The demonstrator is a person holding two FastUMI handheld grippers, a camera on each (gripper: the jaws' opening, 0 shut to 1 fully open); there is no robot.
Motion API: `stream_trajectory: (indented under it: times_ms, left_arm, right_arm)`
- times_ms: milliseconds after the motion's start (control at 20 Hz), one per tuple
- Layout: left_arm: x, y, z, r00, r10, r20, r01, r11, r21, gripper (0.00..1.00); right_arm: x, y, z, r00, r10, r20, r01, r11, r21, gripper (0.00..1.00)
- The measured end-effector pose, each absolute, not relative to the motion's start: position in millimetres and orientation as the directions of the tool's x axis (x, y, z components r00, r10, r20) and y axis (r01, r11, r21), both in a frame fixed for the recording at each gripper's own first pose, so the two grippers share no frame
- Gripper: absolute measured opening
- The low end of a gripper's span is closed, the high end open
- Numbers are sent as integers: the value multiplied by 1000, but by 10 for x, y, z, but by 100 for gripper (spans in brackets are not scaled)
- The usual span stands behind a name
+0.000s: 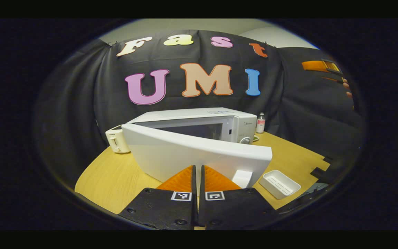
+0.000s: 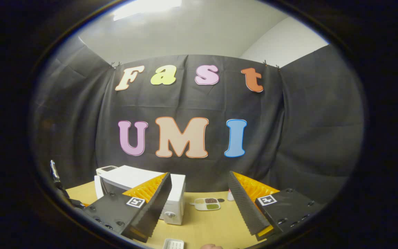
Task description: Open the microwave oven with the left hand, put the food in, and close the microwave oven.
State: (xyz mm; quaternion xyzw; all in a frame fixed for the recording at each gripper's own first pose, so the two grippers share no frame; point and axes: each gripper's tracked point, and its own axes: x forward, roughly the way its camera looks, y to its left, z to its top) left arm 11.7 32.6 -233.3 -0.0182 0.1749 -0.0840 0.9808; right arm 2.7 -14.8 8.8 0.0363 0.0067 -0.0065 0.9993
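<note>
Left hand-held gripper (image 1: 197, 173) is clenched, fingers nearly together w/ only a thin slit between them, right up against the microwave door (image 1: 199, 154). Can't tell whether anything is pinched in that slit; looks more like pushing or hooking the door than grasping it. The door is swung partway open, hinged on the left, free edge w/ its handle recess (image 1: 242, 178) nearest the camera on the right. The microwave (image 1: 219, 126) sits toward the far side of the tabletop (image 1: 116, 180), cavity visible behind the door.

Right hand-held gripper (image 2: 199, 204) is released, fingers spread wide, holding nothing, hovering well back from the microwave.

Food: a small sectioned dish (image 2: 207, 204) w/ dark and green portions, seen in the right gripper view, on the tabletop just right of the microwave. Judgement: prob. light, rigid plastic; loose contents could spill if tilted, so take it by the rim and keep it level. Rim may be slick.

Door, by judgement: stiff, light, swings easily on the hinge; best worked at the free edge by the handle recess for leverage. Needs to open wider before the dish goes in.

Also on the tabletop: white toaster (image 1: 117, 140) far left, small bottle (image 1: 260, 122) far right, empty white tray (image 1: 279, 184) near right.
</note>
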Motion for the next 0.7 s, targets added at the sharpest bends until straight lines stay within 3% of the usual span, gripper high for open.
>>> stream_trajectory:
  times_ms: [400,450,700]
  left_arm:
    - [681,-123,-2283,925,-211,-315,219,976,-10,0]
    - [728,-147,-2326,923,-210,-322,220,976,-8,0]
    - [965,-237,-2413,920,-206,-333,222,975,9,0]
  right_arm:
    - [72,-134,52,999,22,-28,-22,1000,21,96]
    - [73,-129,36,999,26,-36,-25,999,24,100]
    - [94,-149,-42,998,44,-53,-43,999,5,96]
